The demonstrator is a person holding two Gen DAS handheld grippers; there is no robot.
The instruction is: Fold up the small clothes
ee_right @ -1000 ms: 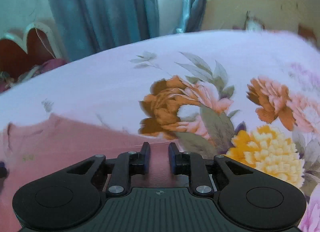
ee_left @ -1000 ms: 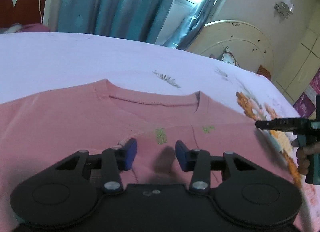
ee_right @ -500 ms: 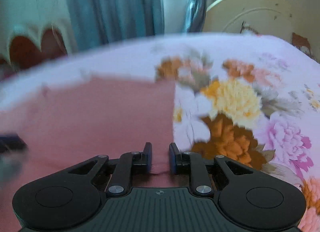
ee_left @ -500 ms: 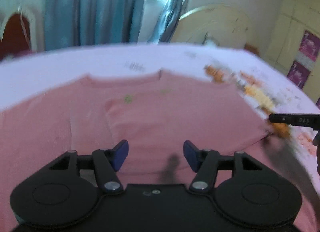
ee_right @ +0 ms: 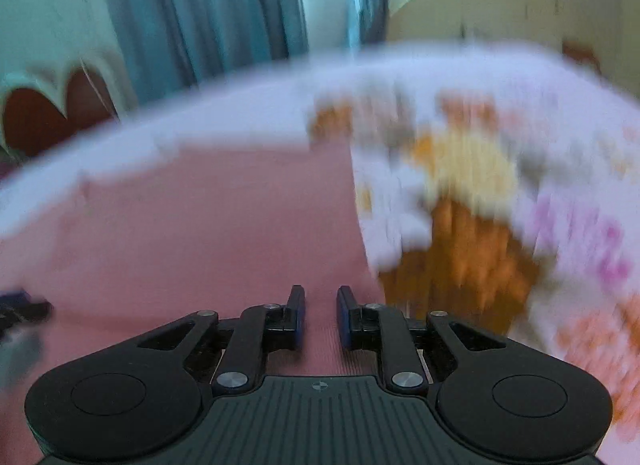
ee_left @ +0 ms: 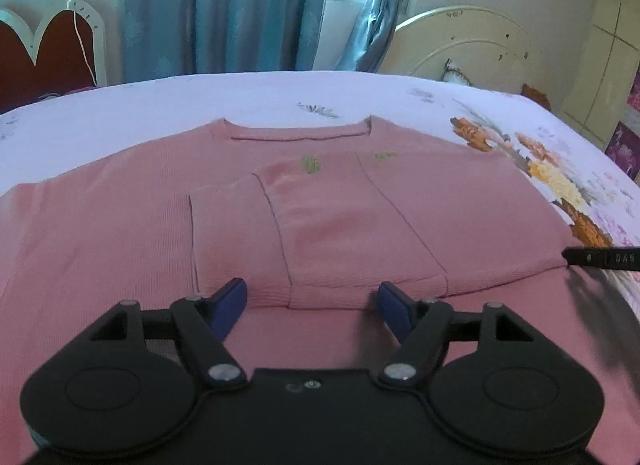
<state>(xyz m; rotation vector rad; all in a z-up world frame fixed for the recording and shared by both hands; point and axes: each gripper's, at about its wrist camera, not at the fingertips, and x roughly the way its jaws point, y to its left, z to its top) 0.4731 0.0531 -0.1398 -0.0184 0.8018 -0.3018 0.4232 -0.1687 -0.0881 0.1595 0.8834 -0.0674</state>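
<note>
A pink sweater (ee_left: 340, 217) lies flat on the bed, neckline at the far side. Both sleeves are folded in over the chest, their cuffs near my left gripper (ee_left: 312, 301). Its jaws are opening, and its blue pads hover just above the cloth without pressing on it. In the blurred right wrist view, my right gripper (ee_right: 320, 305) sits over the sweater (ee_right: 200, 225) by its right edge. Its jaws stand a narrow gap apart, with pink cloth seen through the gap and lying flat below. The right gripper's tip (ee_left: 600, 257) shows at the sweater's right edge, a shadow beneath it.
The floral bed sheet (ee_left: 160, 105) spreads around the sweater, with bare sheet beyond the neckline and to the right. A cream headboard (ee_left: 460, 45) and blue curtains (ee_left: 220, 9) stand behind the bed. My left gripper (ee_right: 20, 305) shows as a dark blur at the left edge.
My left gripper's jaws have widened and it has drawn back from the neckline toward the cuffs. My right gripper has travelled from the floral sheet to the sweater's right edge.
</note>
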